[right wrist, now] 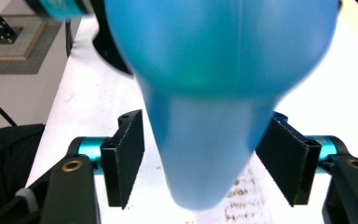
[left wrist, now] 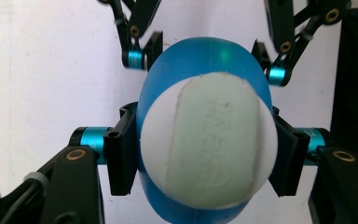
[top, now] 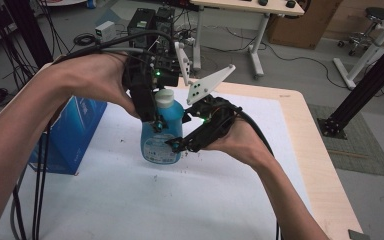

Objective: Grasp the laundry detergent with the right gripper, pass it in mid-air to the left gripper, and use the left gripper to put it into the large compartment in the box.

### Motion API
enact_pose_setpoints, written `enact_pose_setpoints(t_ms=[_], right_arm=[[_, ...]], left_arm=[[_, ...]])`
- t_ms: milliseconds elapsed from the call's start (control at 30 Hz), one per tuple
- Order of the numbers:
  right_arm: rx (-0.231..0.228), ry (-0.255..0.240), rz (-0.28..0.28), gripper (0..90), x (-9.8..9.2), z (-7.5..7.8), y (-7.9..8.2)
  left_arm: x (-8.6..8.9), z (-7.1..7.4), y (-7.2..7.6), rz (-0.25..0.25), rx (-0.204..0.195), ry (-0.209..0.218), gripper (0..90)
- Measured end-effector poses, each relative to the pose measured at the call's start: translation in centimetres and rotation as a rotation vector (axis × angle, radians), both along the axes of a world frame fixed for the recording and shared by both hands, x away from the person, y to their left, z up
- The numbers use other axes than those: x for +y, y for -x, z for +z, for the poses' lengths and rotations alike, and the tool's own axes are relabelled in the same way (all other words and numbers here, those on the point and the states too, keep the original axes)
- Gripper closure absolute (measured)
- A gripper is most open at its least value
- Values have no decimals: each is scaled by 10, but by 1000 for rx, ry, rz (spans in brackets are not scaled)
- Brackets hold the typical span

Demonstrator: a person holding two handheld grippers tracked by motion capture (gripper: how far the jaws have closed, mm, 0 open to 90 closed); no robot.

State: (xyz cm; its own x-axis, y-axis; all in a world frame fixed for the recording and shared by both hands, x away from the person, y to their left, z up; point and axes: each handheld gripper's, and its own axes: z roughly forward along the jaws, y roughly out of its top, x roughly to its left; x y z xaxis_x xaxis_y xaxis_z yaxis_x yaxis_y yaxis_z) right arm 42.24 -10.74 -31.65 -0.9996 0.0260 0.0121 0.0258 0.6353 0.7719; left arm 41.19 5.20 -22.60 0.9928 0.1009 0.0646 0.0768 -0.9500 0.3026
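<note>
A blue bottle with a white cap hangs upright just above the white mat. My left gripper comes down from above and is shut on it; in the left gripper view its pads press both sides of the bottle just under the cap. My right gripper reaches in from the right at the bottle's lower part. In the right gripper view the bottle sits between its spread pads, with a gap on the left side.
A blue carton stands at the mat's left edge. The white mat carries dark specks near the bottle. The wooden table edge runs along the right. Cables trail from both grippers toward me.
</note>
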Motion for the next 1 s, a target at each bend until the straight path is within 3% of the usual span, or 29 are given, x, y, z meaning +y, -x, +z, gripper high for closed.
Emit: enact_pose_setpoints(t_ms=[200,400,567,667,700,733,867,900,1000], right_arm=[[-10,46,-37,223,-13,7,4],[-29,72,-69,223,-31,15,9],[-74,165,-142,123,-50,19,16],[-96,230,-173,122,-66,19,22],[-96,230,-173,122,-66,19,22],[-106,275,-192,122,-74,17,24],[-120,315,-239,123,-84,14,26],[-111,322,-255,123,-90,11,26],[-115,340,-279,122,-98,8,25]], left_arm=[[11,13,-1,34,8,-8,380],[26,31,-4,81,-1,-32,380],[43,53,-7,148,-11,-51,380],[54,67,-8,194,-17,-44,380],[58,72,-8,208,-19,-43,380],[63,77,-8,226,-17,-36,380],[78,96,-8,285,-30,-38,381],[85,102,-8,324,-32,-31,380],[94,108,-9,353,-23,-20,381]])
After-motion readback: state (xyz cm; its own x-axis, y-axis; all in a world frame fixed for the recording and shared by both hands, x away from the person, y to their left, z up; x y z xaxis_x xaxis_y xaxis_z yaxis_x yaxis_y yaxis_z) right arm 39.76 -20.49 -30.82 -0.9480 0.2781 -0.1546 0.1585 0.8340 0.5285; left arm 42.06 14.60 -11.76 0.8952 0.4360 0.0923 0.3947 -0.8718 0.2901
